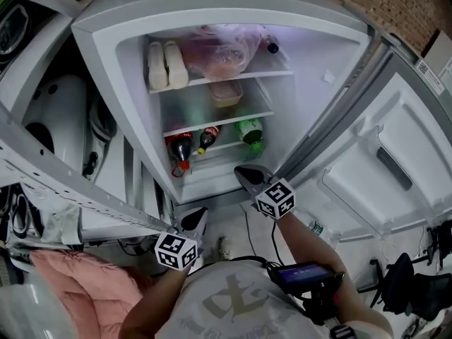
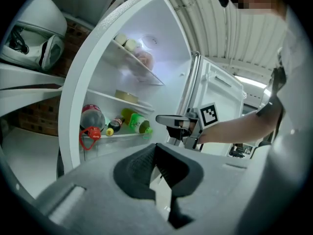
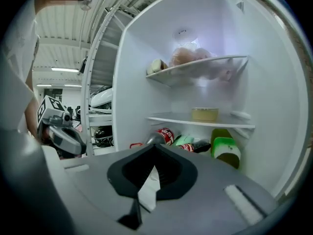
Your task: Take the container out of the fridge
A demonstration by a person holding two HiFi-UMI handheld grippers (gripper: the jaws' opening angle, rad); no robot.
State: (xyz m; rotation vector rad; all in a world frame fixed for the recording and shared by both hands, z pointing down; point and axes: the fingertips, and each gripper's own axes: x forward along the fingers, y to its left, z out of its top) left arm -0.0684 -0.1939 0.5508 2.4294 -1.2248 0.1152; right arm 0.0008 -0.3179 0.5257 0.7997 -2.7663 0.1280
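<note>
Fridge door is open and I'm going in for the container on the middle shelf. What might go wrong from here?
1. The right gripper is shut; reaching the container like that would likely shove it back instead of gripping it.
2. The container sits close under the top shelf, so lifting it might strike that shelf.
3. Bottles lie loose on the shelf below; a low approach may knock them.
</note>
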